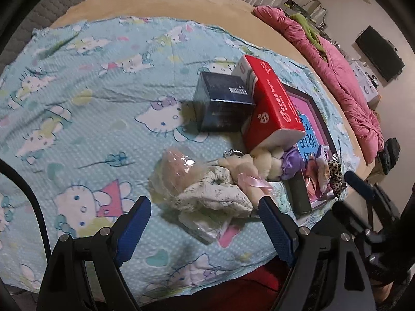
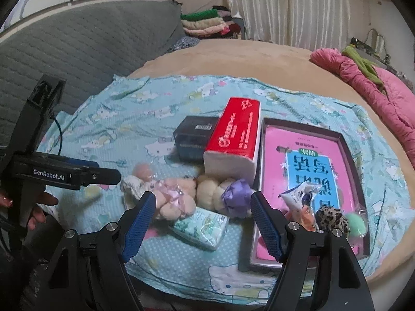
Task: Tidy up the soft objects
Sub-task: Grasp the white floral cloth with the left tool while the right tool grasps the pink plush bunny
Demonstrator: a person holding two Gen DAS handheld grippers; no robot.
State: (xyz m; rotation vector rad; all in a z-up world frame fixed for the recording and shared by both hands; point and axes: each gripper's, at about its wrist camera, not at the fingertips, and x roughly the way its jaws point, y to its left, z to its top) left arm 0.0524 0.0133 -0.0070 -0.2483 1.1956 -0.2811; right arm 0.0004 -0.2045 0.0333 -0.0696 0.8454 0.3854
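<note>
On the Hello Kitty sheet (image 2: 129, 119) lie a pink plush bear with a ribbon (image 2: 176, 199), a cream plush in a purple dress (image 2: 228, 194), a small tissue pack (image 2: 199, 226), a rolled patterned cloth (image 1: 215, 194) and a bagged pink puff (image 1: 179, 165). A dark tray (image 2: 345, 142) with a pink book holds a leopard scrunchie (image 2: 330, 217), a green sponge (image 2: 356, 224) and a snack packet (image 2: 298, 194). My left gripper (image 1: 205, 215) is open, just before the cloth. My right gripper (image 2: 203, 207) is open over the plush toys and tissue pack.
A red tissue box (image 2: 233, 140) leans on a dark blue box (image 2: 193, 140) behind the toys. A pink quilt (image 2: 376, 90) lies at the bed's right edge. Folded clothes (image 2: 207, 23) sit at the back. The grey headboard cushion (image 2: 77, 46) is on the left.
</note>
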